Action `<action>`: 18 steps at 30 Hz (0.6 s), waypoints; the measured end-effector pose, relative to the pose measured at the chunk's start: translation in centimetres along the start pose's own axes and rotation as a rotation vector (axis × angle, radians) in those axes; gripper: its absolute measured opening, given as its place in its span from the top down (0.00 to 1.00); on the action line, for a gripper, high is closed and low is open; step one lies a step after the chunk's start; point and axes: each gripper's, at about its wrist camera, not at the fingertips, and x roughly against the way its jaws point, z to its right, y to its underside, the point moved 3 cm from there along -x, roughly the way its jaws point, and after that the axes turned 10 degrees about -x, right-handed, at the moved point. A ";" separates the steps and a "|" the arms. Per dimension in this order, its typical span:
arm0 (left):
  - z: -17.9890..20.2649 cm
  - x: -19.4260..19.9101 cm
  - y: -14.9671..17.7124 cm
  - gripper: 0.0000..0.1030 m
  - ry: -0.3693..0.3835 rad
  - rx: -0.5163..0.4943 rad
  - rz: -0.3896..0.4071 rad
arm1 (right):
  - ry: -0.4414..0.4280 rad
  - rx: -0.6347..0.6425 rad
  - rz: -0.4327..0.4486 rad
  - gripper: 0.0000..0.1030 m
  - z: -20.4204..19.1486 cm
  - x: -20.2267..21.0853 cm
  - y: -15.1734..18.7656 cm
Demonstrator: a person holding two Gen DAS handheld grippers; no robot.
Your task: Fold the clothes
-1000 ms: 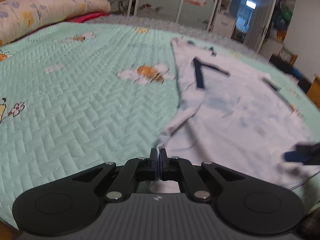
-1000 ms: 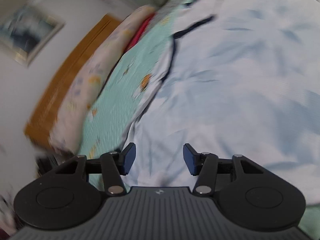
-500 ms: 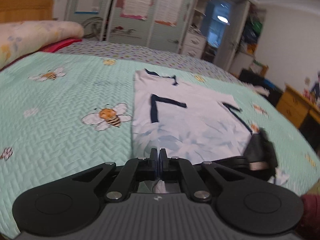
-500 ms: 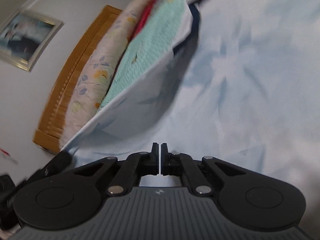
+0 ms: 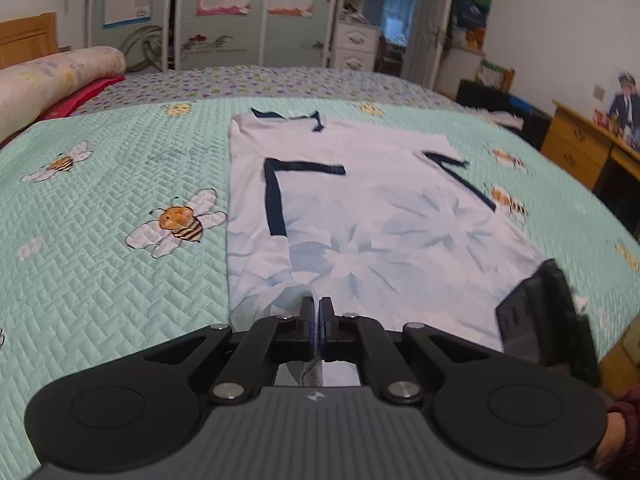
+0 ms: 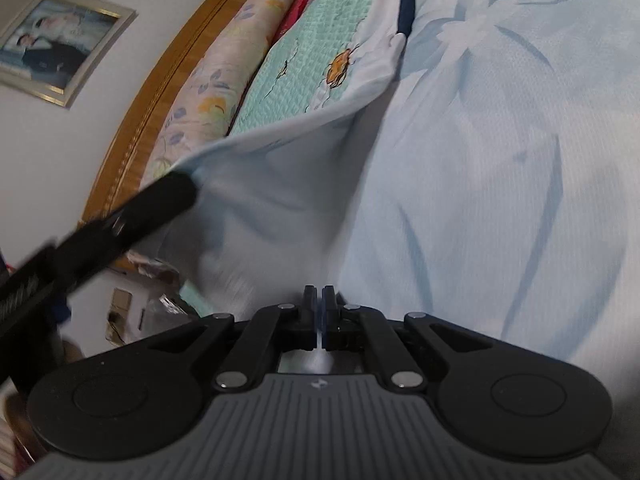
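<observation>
One white short-sleeved shirt with navy trim and pale blue flower print (image 5: pixel 384 216) lies spread on one mint-green quilted bedspread with embroidered bees (image 5: pixel 100 264), near hem lifted. Left gripper (image 5: pixel 319 316): fingers closed on the hem's left part. Right gripper (image 6: pixel 319 312): fingers closed on the hem's right part. One floral bolster pillow (image 5: pixel 52 76) lies at one wooden headboard (image 6: pixel 160 92). One framed photograph (image 6: pixel 56 44) hangs on the wall.

We see open quilt (image 5: pixel 100 280) left of the shirt (image 5: pixel 380 232) toward the bed's left edge; the pillow (image 5: pixel 48 80) blocks the far-left corner, the right claw (image 5: pixel 548 312) the near-right edge.
</observation>
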 end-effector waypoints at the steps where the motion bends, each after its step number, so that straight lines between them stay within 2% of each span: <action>1: 0.3 -0.3 0.0 0.98 0.010 -0.015 -0.013 | 0.011 0.018 0.010 0.98 -0.2 0.2 0.5; 10: 4.2 -3.1 0.7 0.98 0.143 -0.270 -0.163 | 0.042 0.135 0.066 0.98 -1.1 0.6 3.6; 13: 4.8 -4.5 1.2 0.98 0.144 -0.315 -0.207 | 0.027 0.138 0.074 0.98 -0.9 0.6 3.6; 18: 5.3 -6.2 1.4 0.98 0.184 -0.310 -0.240 | 0.026 0.156 0.070 0.95 -0.9 1.2 4.0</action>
